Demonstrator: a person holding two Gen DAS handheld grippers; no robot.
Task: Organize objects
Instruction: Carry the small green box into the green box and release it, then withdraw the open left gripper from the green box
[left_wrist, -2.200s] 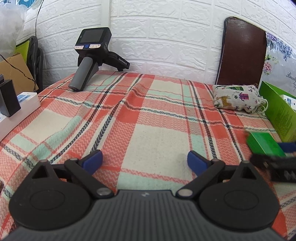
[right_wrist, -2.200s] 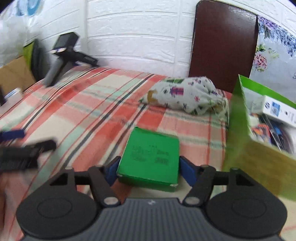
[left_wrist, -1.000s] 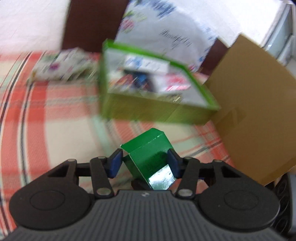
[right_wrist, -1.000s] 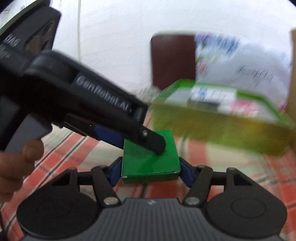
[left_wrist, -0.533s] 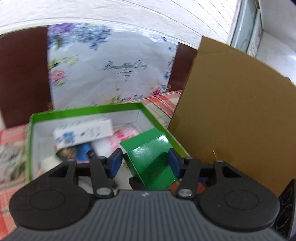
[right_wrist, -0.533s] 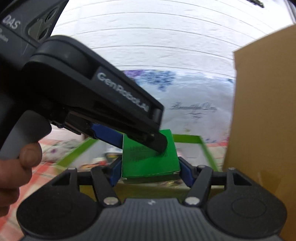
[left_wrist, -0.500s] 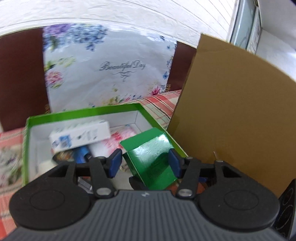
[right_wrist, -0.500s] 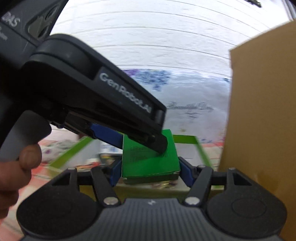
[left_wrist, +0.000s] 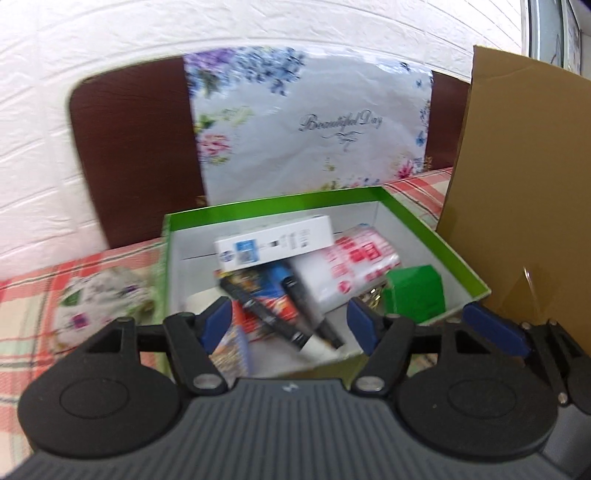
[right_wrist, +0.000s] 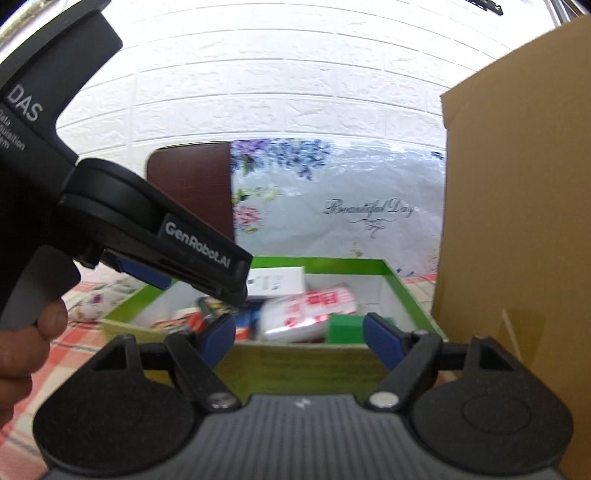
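Both sets of jaws opening and empty — left gripper (left_wrist: 290, 321) and right gripper (right_wrist: 299, 338) above the open green cardboard box (left_wrist: 436, 229), small green carton (left_wrist: 415, 295) lying inside near its right wall.

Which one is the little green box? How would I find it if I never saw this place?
Find the open tray with bright green walls beside the tall brown cardboard. In its corner nearest the cardboard sits the little green box. It is plain solid green, unlike the red-and-white packet beside it.
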